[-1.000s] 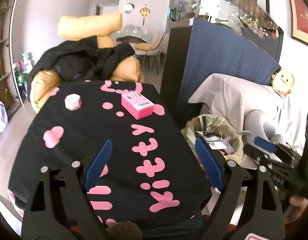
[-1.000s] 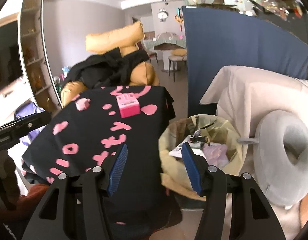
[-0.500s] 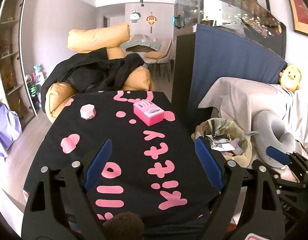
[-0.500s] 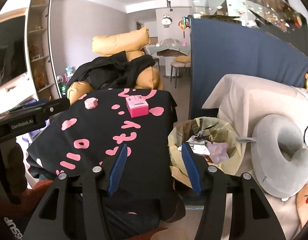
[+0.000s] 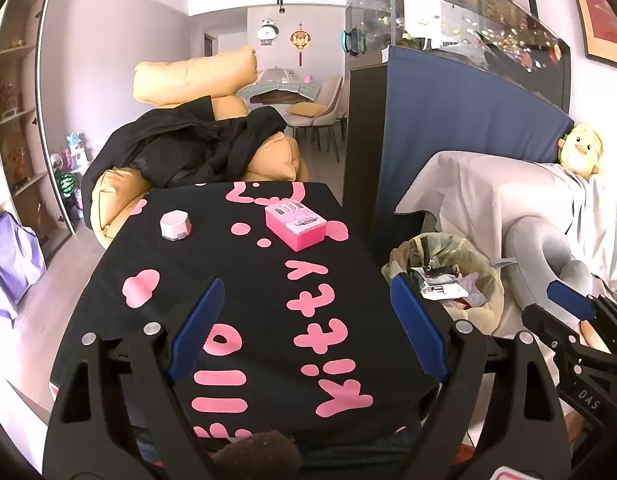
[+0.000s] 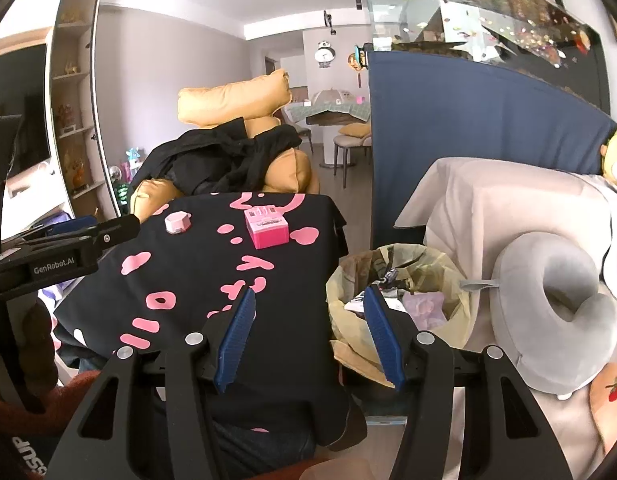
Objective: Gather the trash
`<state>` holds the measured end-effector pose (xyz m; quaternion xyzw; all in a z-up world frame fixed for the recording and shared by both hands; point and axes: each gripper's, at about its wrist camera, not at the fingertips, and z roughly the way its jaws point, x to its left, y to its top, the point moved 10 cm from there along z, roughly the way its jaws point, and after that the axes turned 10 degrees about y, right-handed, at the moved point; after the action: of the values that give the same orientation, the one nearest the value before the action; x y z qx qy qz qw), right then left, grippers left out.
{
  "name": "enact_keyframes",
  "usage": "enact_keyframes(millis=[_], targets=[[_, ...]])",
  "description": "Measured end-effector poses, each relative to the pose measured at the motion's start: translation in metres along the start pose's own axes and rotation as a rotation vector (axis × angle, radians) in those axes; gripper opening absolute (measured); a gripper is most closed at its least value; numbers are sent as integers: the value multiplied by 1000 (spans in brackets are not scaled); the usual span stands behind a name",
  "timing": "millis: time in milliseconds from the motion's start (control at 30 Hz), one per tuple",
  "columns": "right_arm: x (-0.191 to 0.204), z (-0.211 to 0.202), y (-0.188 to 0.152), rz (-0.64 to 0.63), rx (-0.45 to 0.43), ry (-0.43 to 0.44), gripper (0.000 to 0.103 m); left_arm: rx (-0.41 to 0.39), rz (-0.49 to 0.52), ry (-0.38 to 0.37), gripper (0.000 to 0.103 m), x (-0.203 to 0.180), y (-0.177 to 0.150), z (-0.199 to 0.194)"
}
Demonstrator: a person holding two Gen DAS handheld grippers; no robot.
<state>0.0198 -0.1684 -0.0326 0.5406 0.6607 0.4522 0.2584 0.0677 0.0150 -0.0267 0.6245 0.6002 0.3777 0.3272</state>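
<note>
Two black grippers tilt slightly downward over the black pink-lettered tablecloth [image 5: 244,280], left gripper [image 5: 304,328] and right gripper [image 6: 308,336] both spread wide, empty. The pink rectangular box [image 5: 294,226] lies at twelve o'clock, the yellow-lined trash bin [image 6: 460,280] at two.

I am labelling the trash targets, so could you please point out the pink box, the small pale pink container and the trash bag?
pink box [image 5: 295,227], left wrist view, on its top face.
small pale pink container [image 5: 175,225], left wrist view, on its lid.
trash bag [image 6: 462,276], right wrist view, on its far rim.
</note>
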Motion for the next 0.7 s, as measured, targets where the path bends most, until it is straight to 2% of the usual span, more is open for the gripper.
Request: enact_keyframes(millis=[700], targets=[[-2, 0, 1, 5, -2, -4, 54, 3, 9, -8, 81, -4, -2, 0]])
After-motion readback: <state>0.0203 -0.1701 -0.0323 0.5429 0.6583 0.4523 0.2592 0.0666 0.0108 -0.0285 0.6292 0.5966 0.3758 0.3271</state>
